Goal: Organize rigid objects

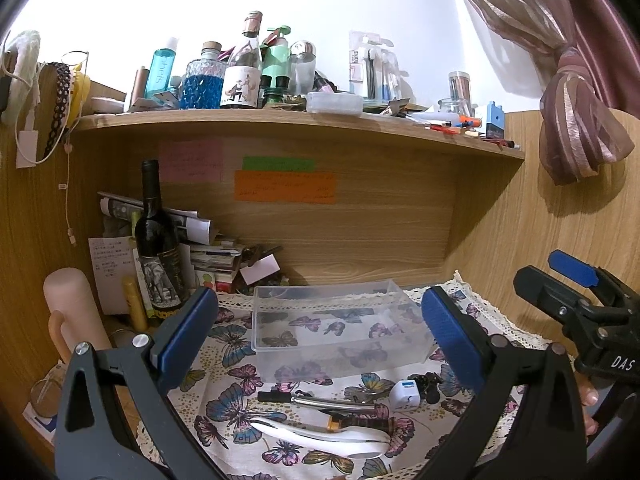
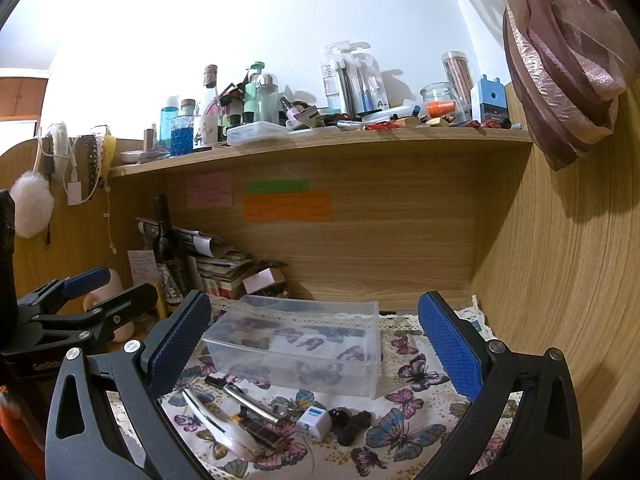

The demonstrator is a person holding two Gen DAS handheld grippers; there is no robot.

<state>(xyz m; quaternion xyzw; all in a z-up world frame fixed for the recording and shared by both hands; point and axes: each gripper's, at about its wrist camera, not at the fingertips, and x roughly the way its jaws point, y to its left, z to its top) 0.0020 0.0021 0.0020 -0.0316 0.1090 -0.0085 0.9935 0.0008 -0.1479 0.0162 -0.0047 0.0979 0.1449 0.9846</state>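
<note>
A clear plastic box [image 1: 336, 328] stands empty on the butterfly cloth [image 1: 232, 400]; it also shows in the right wrist view [image 2: 304, 344]. In front of it lie a white spoon [image 1: 320, 436], a metal pen-like tool [image 1: 320, 400], a small amber-and-black item [image 1: 360, 424], a white-and-blue cube [image 1: 404, 394] and black small pieces [image 1: 426, 386]. The same spoon [image 2: 224, 428], tool [image 2: 244, 398], cube [image 2: 314, 422] and black pieces [image 2: 352, 424] show in the right wrist view. My left gripper [image 1: 320, 328] is open above them. My right gripper [image 2: 316, 344] is open and empty; it also appears in the left wrist view [image 1: 560, 284].
A dark wine bottle [image 1: 156, 248], a paper stack [image 1: 212, 252] and a pink cylinder [image 1: 70, 312] stand at the left of the desk. A cluttered shelf [image 1: 280, 120] with bottles hangs above. A wooden side wall [image 2: 560, 300] is at the right, with a curtain [image 2: 560, 80].
</note>
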